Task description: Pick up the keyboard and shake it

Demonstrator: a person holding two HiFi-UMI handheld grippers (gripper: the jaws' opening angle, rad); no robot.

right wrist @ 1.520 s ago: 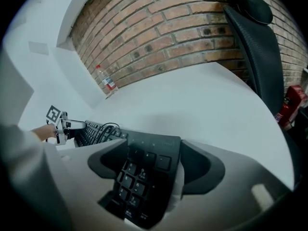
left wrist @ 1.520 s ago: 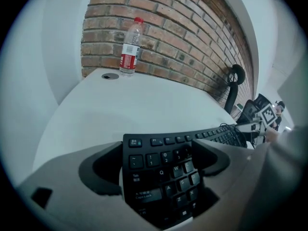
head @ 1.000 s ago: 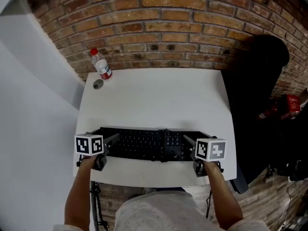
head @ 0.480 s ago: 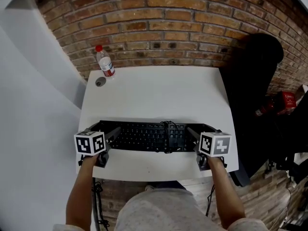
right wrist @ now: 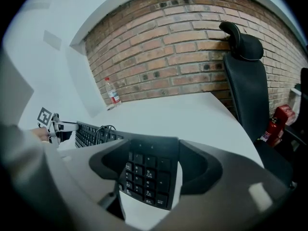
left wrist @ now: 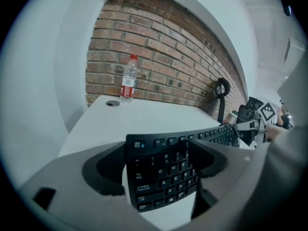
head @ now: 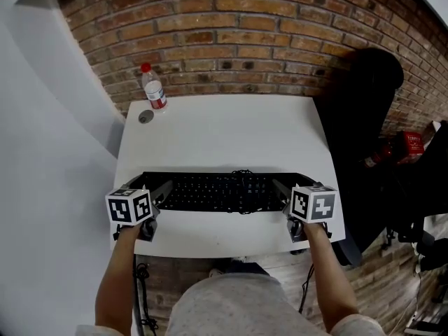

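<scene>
A black keyboard (head: 224,191) lies lengthwise near the front of the white table (head: 224,131), with a coiled cable (head: 241,177) on top of it. My left gripper (head: 149,186) straddles its left end (left wrist: 163,172); the jaws are closing with that end between them, and I see no firm press of the pads. My right gripper (head: 294,185) is shut across the number-pad end (right wrist: 144,172), which spans from one jaw to the other. I cannot tell whether the keyboard is off the table.
A clear bottle with a red cap (head: 152,87) stands at the far left corner beside a round grey grommet (head: 145,117). A brick wall runs behind. A black office chair (head: 364,117) and a red extinguisher (head: 409,145) are to the right of the table.
The keyboard and both grippers have shifted a little away from the table's near edge, and the keyboard now lies straighter along that edge. The right gripper has moved slightly right.
</scene>
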